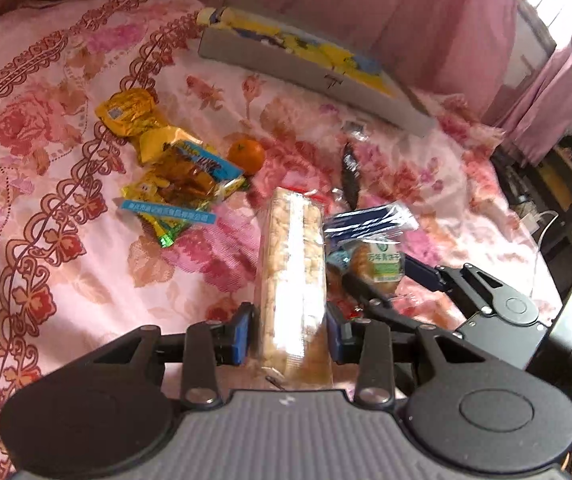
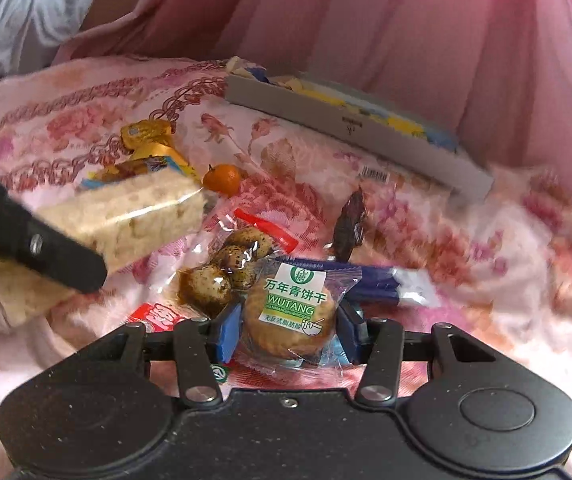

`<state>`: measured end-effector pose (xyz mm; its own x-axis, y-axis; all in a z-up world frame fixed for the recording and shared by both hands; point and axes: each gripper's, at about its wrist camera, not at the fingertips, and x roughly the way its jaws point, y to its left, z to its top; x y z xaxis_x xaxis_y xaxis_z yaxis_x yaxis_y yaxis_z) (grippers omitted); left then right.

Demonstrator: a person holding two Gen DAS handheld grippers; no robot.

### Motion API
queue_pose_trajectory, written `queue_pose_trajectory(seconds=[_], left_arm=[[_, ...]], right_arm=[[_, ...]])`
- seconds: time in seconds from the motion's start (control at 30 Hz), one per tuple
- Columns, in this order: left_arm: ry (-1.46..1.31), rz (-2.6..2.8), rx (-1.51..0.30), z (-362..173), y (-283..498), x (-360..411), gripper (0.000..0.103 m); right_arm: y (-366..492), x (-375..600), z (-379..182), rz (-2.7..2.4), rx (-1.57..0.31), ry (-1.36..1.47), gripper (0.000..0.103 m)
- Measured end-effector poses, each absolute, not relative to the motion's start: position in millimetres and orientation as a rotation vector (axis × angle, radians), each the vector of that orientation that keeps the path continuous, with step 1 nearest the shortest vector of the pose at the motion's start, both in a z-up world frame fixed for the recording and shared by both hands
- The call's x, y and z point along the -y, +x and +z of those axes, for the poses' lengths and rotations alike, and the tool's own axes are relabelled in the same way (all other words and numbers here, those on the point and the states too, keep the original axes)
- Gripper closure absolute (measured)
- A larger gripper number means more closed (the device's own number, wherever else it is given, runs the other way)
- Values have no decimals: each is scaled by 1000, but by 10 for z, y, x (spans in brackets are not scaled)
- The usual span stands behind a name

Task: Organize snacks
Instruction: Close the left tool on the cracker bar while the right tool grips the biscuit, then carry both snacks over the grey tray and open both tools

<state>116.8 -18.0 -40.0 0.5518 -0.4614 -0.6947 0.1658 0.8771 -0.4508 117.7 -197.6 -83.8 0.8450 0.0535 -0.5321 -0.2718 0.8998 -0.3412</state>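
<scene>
Clear film wraps the puffed-rice bar (image 1: 291, 276), clamped between the left claw (image 1: 289, 338) pads near its end; light, crumbly, likely slippery. The right claw (image 2: 287, 330) grips the wrapped biscuit (image 2: 291, 320) at its edges: brittle, so a gentle squeeze is advised.

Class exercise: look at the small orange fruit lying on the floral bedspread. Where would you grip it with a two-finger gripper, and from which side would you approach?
Grip the orange fruit across its widest middle, coming down from above. It is round and sits alone on the soft bedspread, with yellow snack packets close on its left, so a side approach there looks crowded. Both grippers are occupied: the left gripper holds the rice cracker bar, the right gripper the biscuit packet.
</scene>
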Motion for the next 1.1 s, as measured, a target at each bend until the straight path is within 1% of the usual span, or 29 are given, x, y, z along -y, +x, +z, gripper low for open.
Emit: queue_pose_trajectory(seconds=[0.13, 0.33, 0.5, 0.83, 1.0, 1.1], left_arm=[[-353, -387, -869, -346, 1203, 230, 63], [-311, -389, -789, -151, 1460, 408, 63], [-312, -371, -723, 7, 1775, 530, 63], [-296, -287, -568, 339, 2718, 930, 63], [-268, -272, -527, 372, 3247, 1222, 63], [-281, -262, -544, 300, 3525, 1377, 63]], right_arm=[[1148, 1950, -793, 164, -486, -472, 52], [1228, 2066, -646, 162, -432, -398, 52], [1347, 2207, -498, 139, -335, -379, 52], [2083, 2675, -193, 38, -131, -242, 52], [2505, 2934, -102, 1, -102, -187, 52], [2714, 3082, -77, -15, -123, -129, 52]])
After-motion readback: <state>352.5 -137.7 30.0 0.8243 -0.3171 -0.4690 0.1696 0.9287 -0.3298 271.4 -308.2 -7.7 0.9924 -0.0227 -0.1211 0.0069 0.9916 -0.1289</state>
